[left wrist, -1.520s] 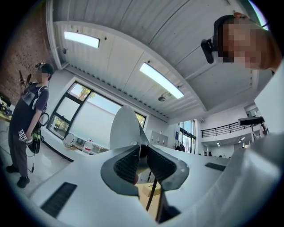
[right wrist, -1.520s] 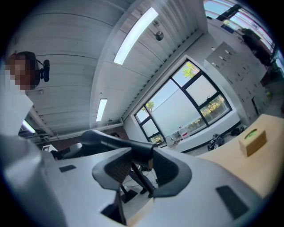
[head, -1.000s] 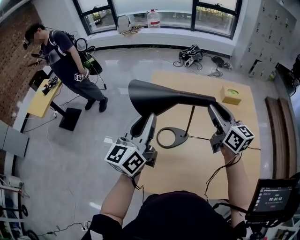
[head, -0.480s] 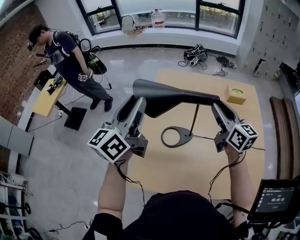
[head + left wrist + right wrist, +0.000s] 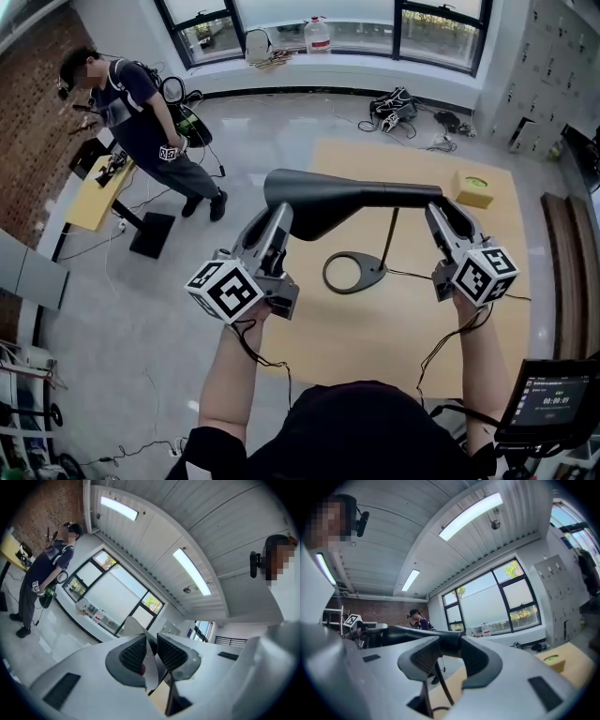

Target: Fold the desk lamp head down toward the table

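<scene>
- Lamp head (image 5: 328, 195) is held level, high above the lamp base (image 5: 352, 273).
- Its shade rim, left of the base, is straddled by the closing jaws of the left gripper (image 5: 278, 214).
- Its narrow end, right of the base, is clamped by the right gripper (image 5: 439, 208).

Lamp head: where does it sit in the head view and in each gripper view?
Head view: lamp head at centre, black, lying level.
Left gripper view: its thin rim low centre, edge-on between the closing jaws.
Right gripper view: dark bar from the left into the jaws, clamped at its narrow end.
Shared landmark: the standing person, upper left, far left, centre-left respectively.
</scene>
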`<move>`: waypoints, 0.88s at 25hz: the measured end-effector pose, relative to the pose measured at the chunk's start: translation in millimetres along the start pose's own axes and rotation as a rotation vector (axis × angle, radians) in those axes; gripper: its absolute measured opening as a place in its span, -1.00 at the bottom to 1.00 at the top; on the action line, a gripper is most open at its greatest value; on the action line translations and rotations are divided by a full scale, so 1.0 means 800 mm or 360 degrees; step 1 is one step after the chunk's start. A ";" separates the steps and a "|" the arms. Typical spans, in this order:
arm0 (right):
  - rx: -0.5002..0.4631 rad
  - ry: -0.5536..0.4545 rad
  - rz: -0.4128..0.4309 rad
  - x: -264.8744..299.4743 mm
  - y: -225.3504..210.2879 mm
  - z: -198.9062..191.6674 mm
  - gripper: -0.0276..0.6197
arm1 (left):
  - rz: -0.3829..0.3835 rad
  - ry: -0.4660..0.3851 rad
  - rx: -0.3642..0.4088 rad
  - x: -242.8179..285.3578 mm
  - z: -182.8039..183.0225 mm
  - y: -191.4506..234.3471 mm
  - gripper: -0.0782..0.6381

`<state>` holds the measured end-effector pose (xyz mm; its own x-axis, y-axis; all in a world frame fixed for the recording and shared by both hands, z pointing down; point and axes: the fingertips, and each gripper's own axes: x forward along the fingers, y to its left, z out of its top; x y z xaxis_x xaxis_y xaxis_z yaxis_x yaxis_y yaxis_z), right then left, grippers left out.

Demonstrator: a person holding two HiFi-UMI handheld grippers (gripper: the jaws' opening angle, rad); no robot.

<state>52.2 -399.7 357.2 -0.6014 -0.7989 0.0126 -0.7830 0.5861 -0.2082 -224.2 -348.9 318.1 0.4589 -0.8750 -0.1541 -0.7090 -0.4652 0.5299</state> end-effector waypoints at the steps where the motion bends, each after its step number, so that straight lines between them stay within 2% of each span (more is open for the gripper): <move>1: -0.0019 0.0000 -0.0002 0.001 0.001 0.002 -0.45 | 0.0010 0.0003 -0.0034 -0.001 -0.004 0.005 -0.57; 6: -0.0136 0.0015 -0.0019 0.002 0.006 0.010 -0.46 | 0.0050 0.0007 -0.0197 -0.008 -0.025 0.026 -0.57; 14: -0.0259 0.0016 -0.0028 0.009 0.016 0.026 -0.48 | 0.0099 0.0047 -0.0532 -0.019 -0.067 0.056 -0.57; 17: -0.0292 0.0029 -0.0020 0.012 0.020 0.027 -0.49 | 0.0102 0.0050 -0.0514 -0.020 -0.075 0.062 -0.57; 20: -0.0321 0.0034 -0.0022 0.011 0.020 0.029 -0.49 | 0.0064 0.0036 -0.0615 -0.016 -0.087 0.060 -0.57; 22: -0.0333 0.0029 -0.0022 0.011 0.021 0.030 -0.50 | 0.0057 0.0048 -0.0623 -0.016 -0.093 0.064 -0.57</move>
<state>37.5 -399.9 330.2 -0.5916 -0.8056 0.0319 -0.8060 0.5919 -0.0001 -226.5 -351.3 409.2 0.4572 -0.8827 -0.1084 -0.4695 -0.3431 0.8136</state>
